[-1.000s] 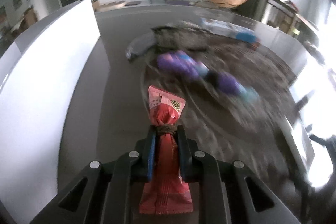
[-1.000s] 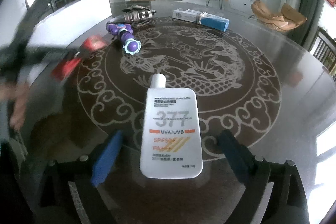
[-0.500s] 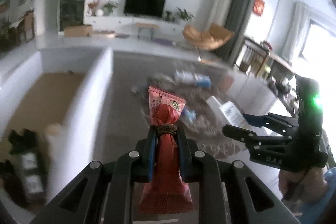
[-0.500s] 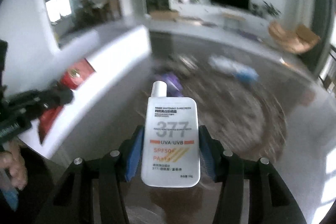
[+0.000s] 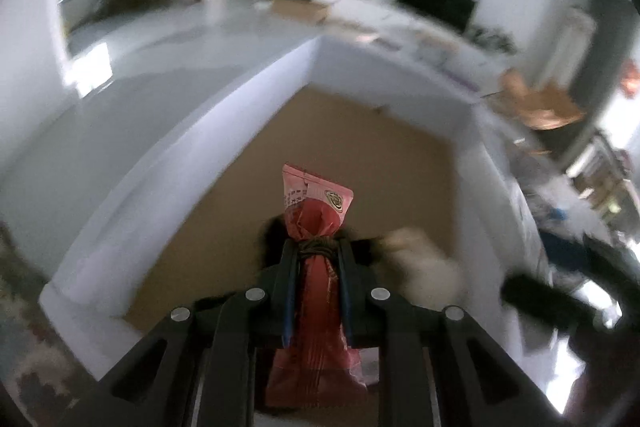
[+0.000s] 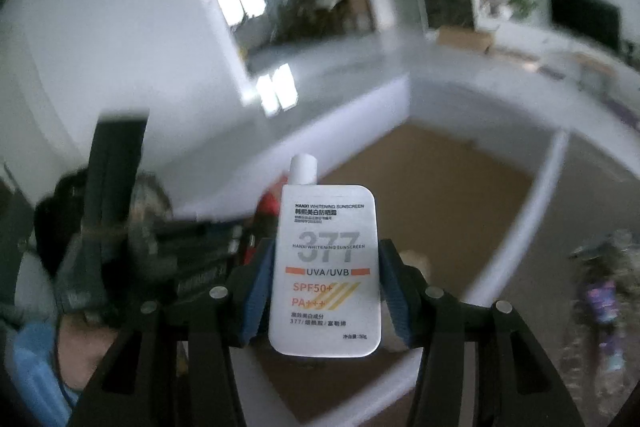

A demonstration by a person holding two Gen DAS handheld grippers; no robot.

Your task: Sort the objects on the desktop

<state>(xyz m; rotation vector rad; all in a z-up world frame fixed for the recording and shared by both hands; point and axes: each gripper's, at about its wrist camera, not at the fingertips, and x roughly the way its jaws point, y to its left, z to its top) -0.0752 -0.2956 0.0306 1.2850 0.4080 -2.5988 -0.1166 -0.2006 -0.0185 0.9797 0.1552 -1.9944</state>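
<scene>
Over the white box [image 5: 168,163], the left gripper [image 5: 318,259] clamps a red packet [image 5: 316,227]. Only the right wrist view shows the right gripper [image 6: 324,267] clenching a sunscreen bottle [image 6: 325,267], worktop clutter at 3 o'clock. Television [image 5: 438,5] at 1 o'clock.

Sachet [image 5: 316,267] between left tongs [image 5: 317,259], above box [image 5: 248,99]; sunscreen tube [image 6: 324,271] between right tongs [image 6: 325,279], box behind.

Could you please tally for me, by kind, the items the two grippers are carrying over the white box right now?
Red snack packets: 1, the red packet in the left gripper.
White sunscreen bottles: 1, the sunscreen bottle in the right gripper.
Total carried: 2, both held above the white box, whose own blurred contents are left uncounted.
</scene>
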